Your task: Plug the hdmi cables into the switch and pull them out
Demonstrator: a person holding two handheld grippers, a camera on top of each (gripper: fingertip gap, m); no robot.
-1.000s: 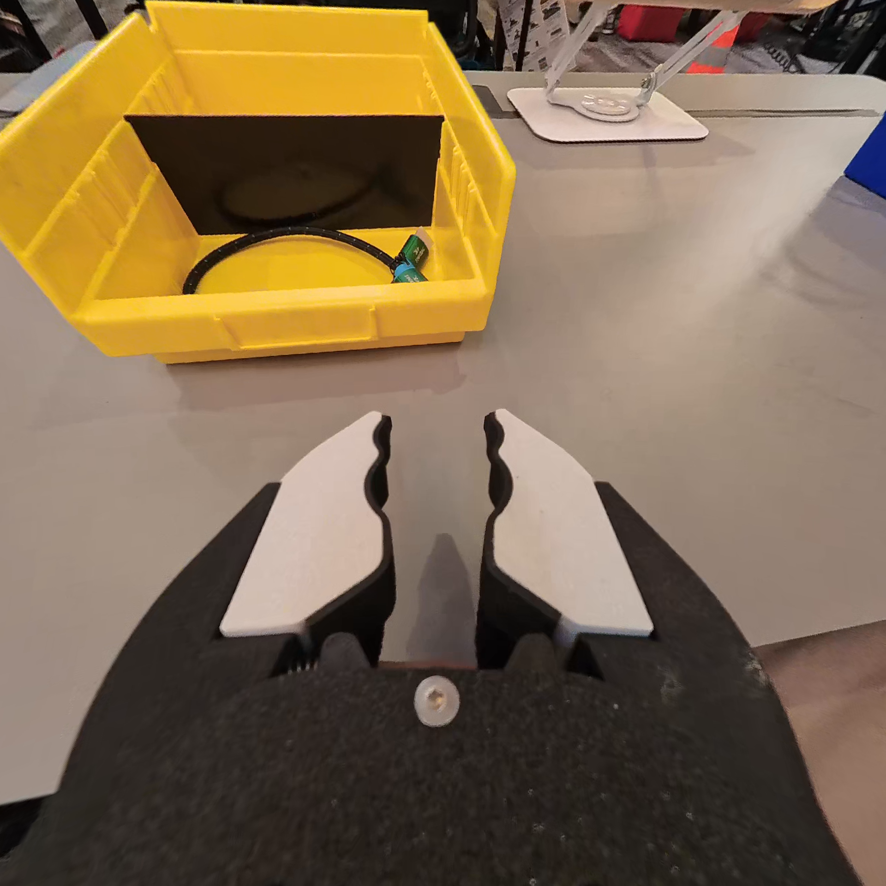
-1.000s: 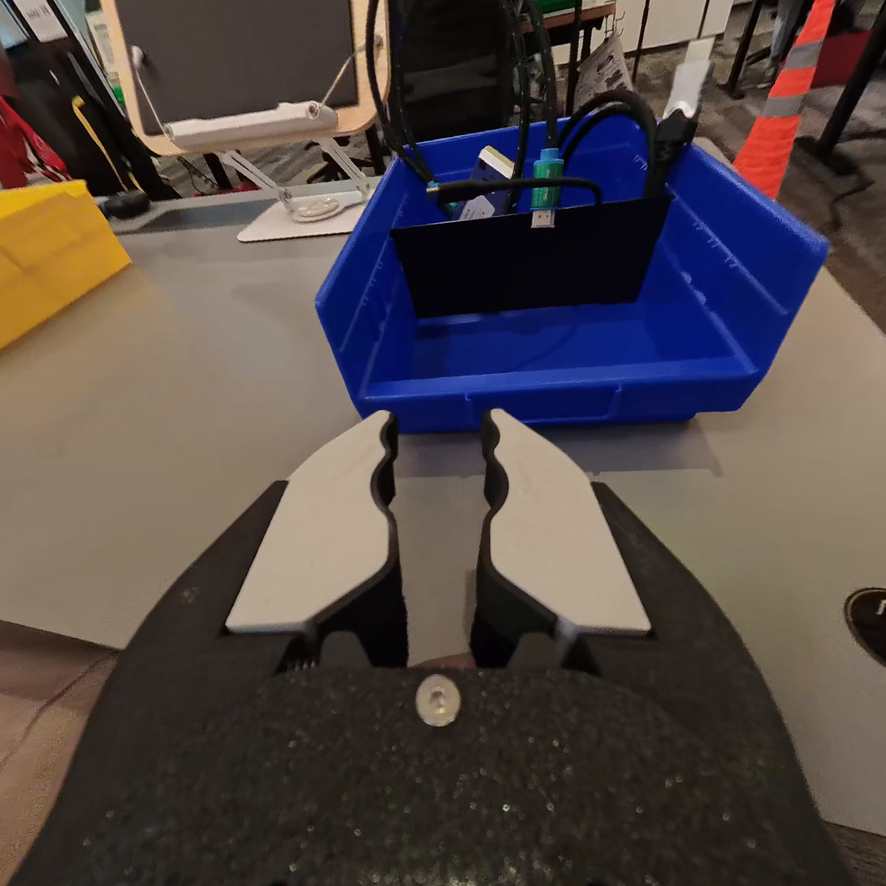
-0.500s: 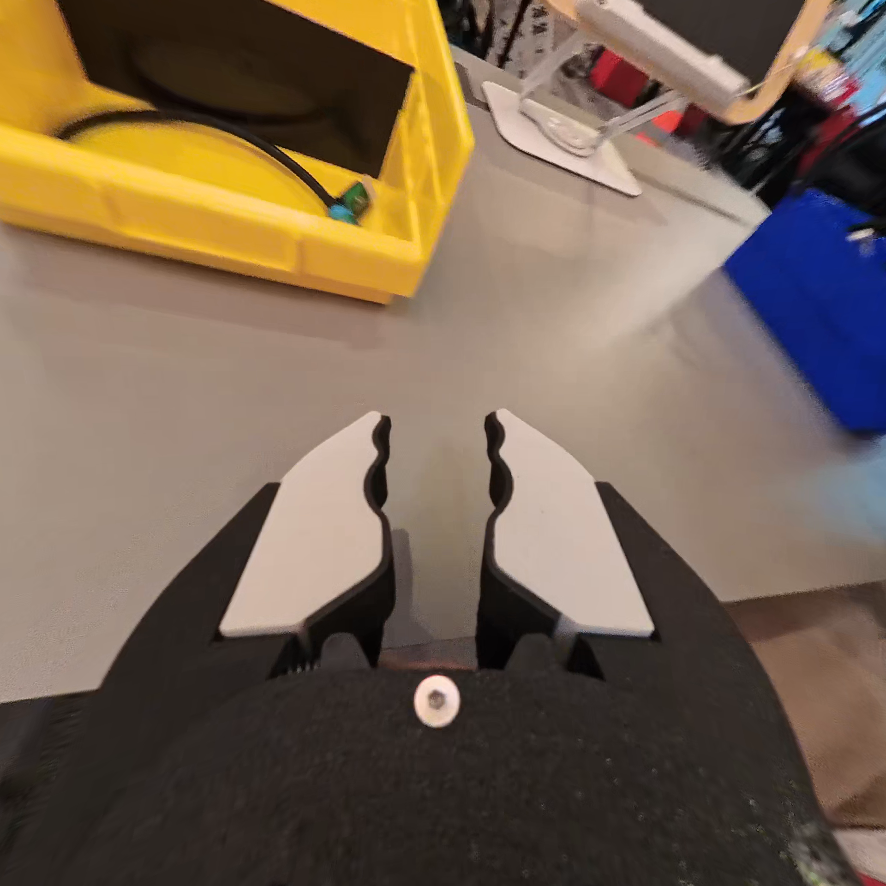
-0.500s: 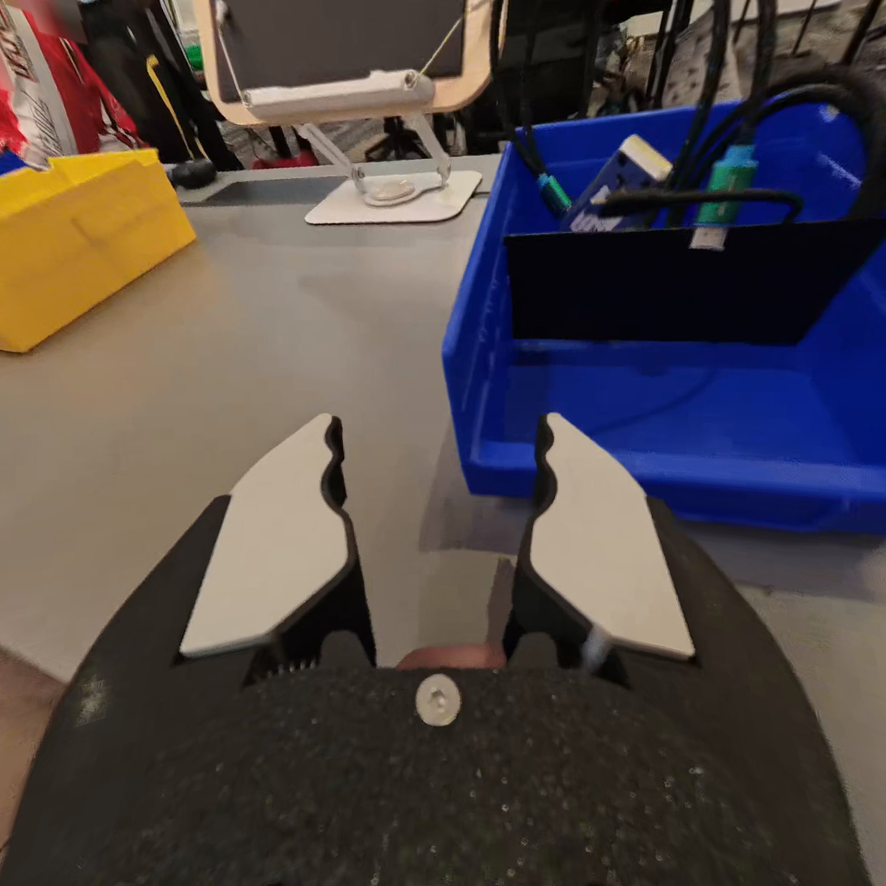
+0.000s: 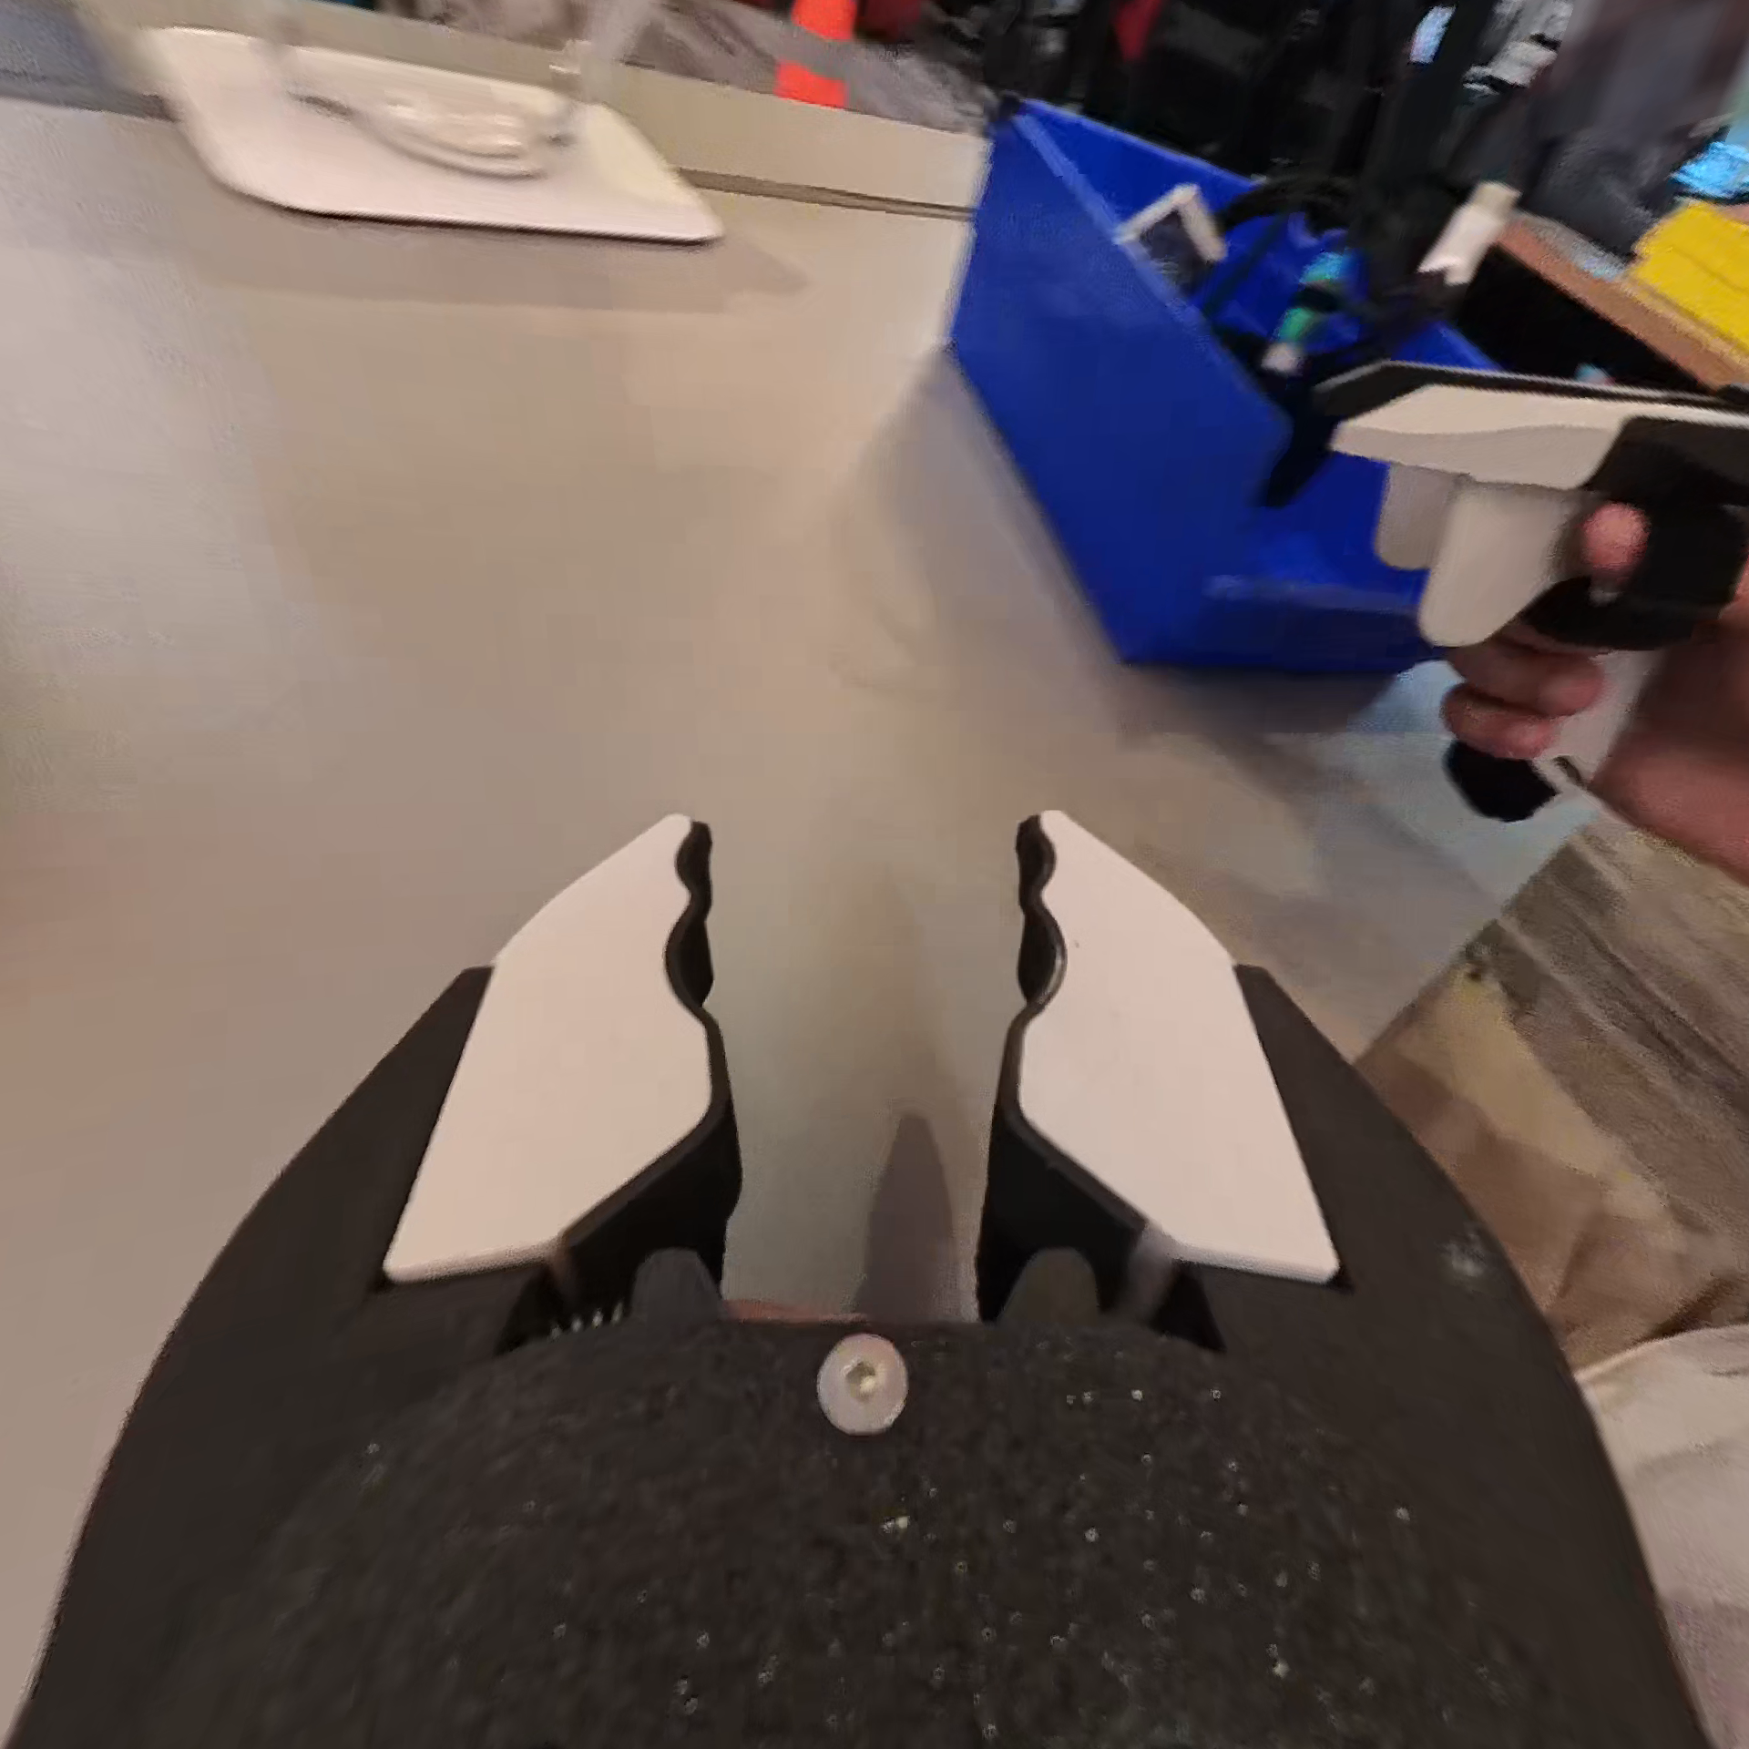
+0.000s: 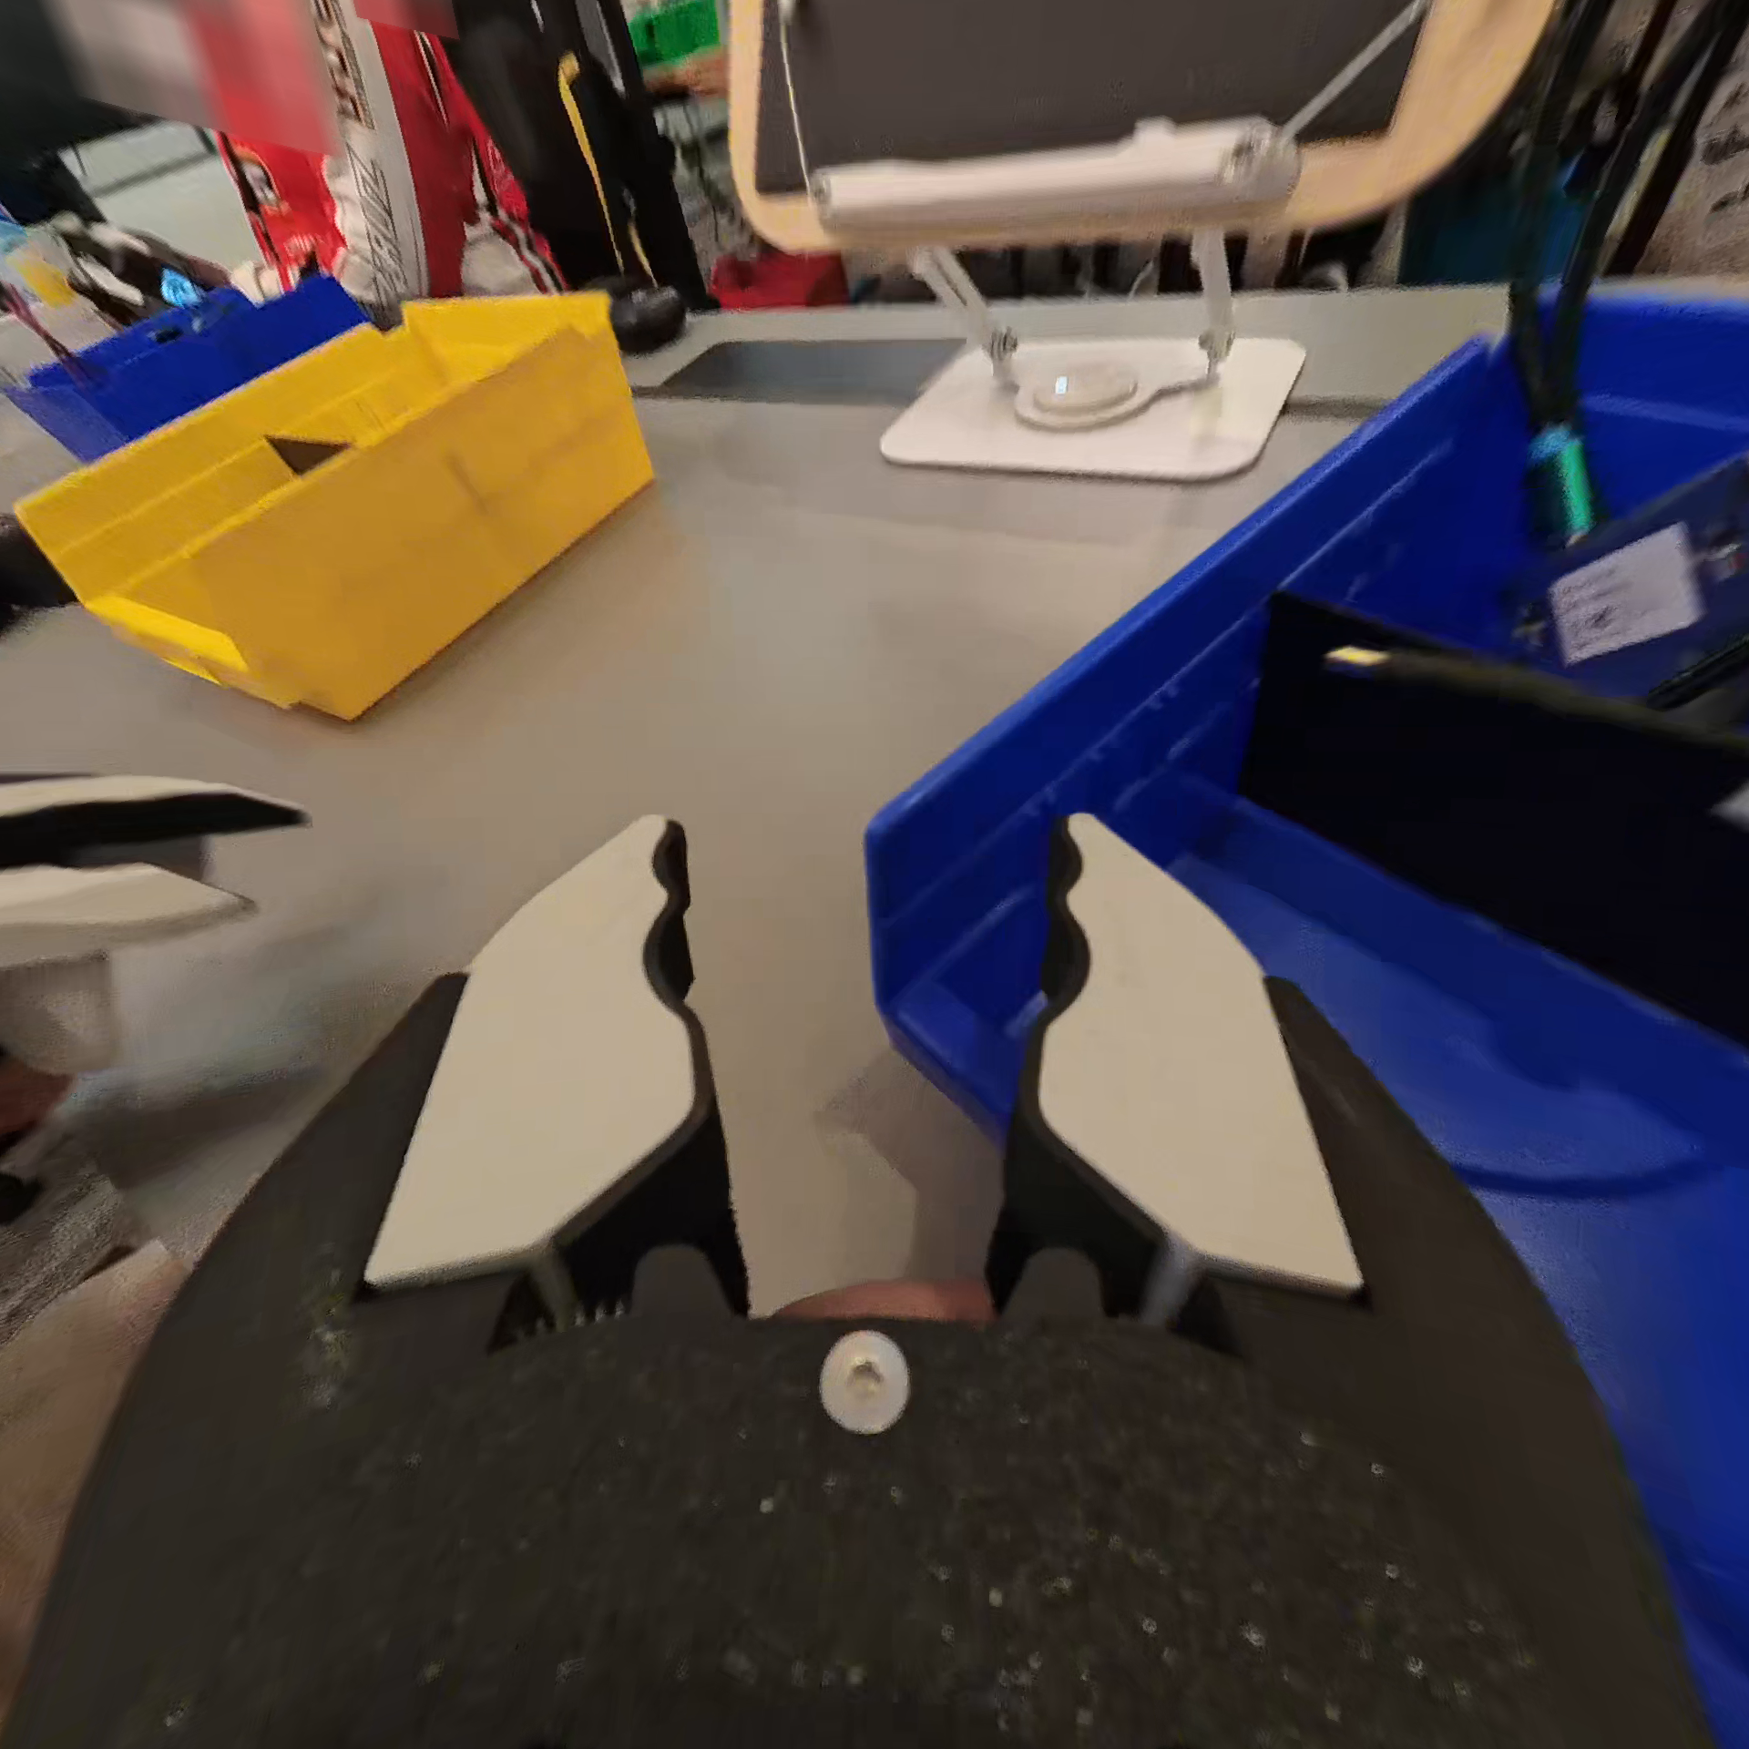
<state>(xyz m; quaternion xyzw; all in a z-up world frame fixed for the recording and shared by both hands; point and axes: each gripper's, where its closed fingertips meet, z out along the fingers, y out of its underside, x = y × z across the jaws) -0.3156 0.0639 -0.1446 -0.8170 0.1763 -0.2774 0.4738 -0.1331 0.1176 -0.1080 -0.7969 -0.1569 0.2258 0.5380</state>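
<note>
Lighting's soft and even, indoor overhead, no harsh glare. Both views are smeared with motion blur, worst toward the edges; the blue bin (image 5: 1117,407) and yellow bin (image 6: 379,539) look streaky. Wide-angle bending at the borders. Faint shadows on the grey table (image 5: 473,568).

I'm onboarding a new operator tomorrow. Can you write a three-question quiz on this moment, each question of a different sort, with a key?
1. True or false: the left tool is clamped on a cable.
2. Multiple choice: the teal-ended black cables sit in which container? A) the yellow plastic bin B) the blue plastic bin C) the white flat-based stand
3. Fill in: the right tool hovers over the near-left ______ of the blue plastic bin.

Key: 1 false, its fingers are apart and empty; 2 B; 3 corner.
</note>
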